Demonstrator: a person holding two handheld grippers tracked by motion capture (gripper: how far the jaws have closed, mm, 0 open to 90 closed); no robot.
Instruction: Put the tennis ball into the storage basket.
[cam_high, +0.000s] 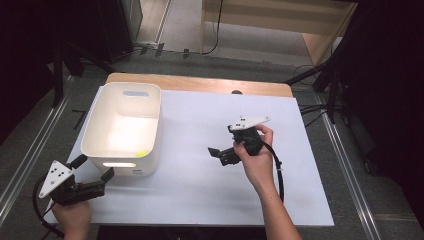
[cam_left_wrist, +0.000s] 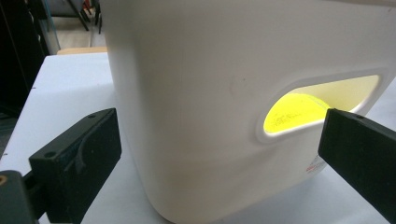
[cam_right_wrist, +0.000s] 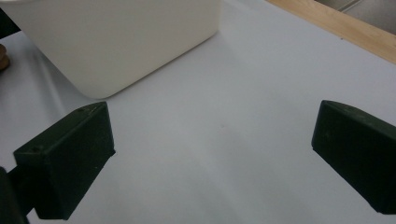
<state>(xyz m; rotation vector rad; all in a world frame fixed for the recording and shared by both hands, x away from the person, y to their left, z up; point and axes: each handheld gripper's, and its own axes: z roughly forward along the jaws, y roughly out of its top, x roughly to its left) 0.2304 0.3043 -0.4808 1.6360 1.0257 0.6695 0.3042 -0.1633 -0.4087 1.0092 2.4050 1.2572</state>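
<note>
High view, left gripper (cam_high: 93, 168) fingers spread beside white bin (cam_high: 122, 129)

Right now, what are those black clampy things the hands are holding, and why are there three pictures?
A person holds a hand tool in each hand: the left gripper and the right gripper. Each has two black jaws that can pinch. Both stand open and hold nothing.

One picture comes from a camera high above the table. The other two come from small cameras riding on each gripper, looking out between its jaws.

On the table stands a white bin. Through its handle slot, the left gripper view shows something bright yellow inside. The left gripper is close to that side of the bin.
</note>
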